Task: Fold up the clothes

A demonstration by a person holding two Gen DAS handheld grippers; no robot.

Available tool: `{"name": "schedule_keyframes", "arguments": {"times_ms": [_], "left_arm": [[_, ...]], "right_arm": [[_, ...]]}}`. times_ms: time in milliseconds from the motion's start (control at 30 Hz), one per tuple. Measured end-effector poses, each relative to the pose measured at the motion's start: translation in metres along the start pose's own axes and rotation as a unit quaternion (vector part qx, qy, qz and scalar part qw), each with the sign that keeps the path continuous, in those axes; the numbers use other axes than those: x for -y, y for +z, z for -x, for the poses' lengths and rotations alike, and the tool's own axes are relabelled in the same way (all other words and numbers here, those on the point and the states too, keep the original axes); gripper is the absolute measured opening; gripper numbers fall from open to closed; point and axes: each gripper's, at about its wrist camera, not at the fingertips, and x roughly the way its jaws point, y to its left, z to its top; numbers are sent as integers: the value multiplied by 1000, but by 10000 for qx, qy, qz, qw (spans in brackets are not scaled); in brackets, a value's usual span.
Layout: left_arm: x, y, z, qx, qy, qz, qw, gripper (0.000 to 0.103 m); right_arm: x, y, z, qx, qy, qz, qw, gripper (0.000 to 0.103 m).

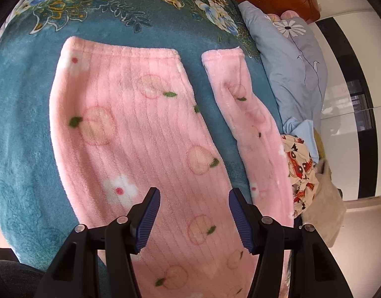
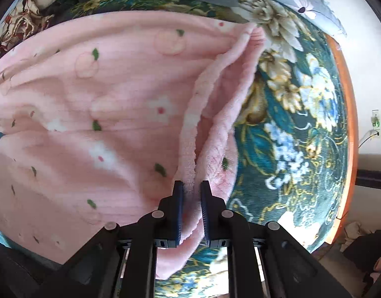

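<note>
My right gripper (image 2: pixel 192 186) jaws pinch the pink fleece garment (image 2: pixel 91 104) edge, left gripper (image 1: pixel 194 196) jaws wide and empty above it; folding seems barely begun on the bed (image 1: pixel 21 124).

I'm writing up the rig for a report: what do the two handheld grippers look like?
Both match. The left gripper and right gripper have black angular plastic linkage arms joined by round silver pivot pins. Each finger carries a dark blue ribbed pad with a toothed edge. No cables, markings, hands or sleeves are in view.
</note>
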Motion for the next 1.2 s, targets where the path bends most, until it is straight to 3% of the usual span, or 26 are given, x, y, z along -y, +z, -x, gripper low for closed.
{"name": "schedule_keyframes", "arguments": {"times_ms": [100,267,333,400,433,500,533,667,833,933,1000,1100,1200], "left_arm": [[-3,0,0,-43,-105,118,9999,62],[-6,-1,5,-24,-201,201,9996,62],[-7,-1,6,-25,-229,244,9994,62],[-7,-1,5,-19,-263,281,9993,62],[-7,-1,5,-12,-290,287,9992,62],[-5,-2,5,12,-327,246,9992,62],[-3,-2,6,30,-335,212,9992,62],[-2,0,4,51,-372,181,9991,63],[-2,6,-4,31,-439,309,9986,63],[4,11,-13,-25,-525,297,9982,63],[9,18,-19,-84,-549,260,9981,63],[12,34,-28,-117,-455,244,9986,63],[13,50,-32,-93,-487,262,9984,63]], "right_arm": [[46,-10,-12,-137,-285,-421,9986,14],[111,-28,-42,-338,-143,-1703,9847,15],[128,-26,-33,-118,-98,-2326,9725,26],[140,-19,-20,214,-65,-2826,9590,29],[133,-10,-8,486,-78,-2712,9613,30],[105,15,14,1008,-53,-2181,9707,34],[83,28,21,1215,37,-1799,9762,44],[-33,62,34,1496,1064,-515,9817,50],[-185,82,46,1569,2098,959,9603,57],[-252,85,50,1690,2197,1770,9444,69],[-282,88,44,1579,2186,2070,9405,74],[-314,80,36,1567,1983,2575,9326,74],[-345,58,37,1700,1956,3391,9044,74]]}}
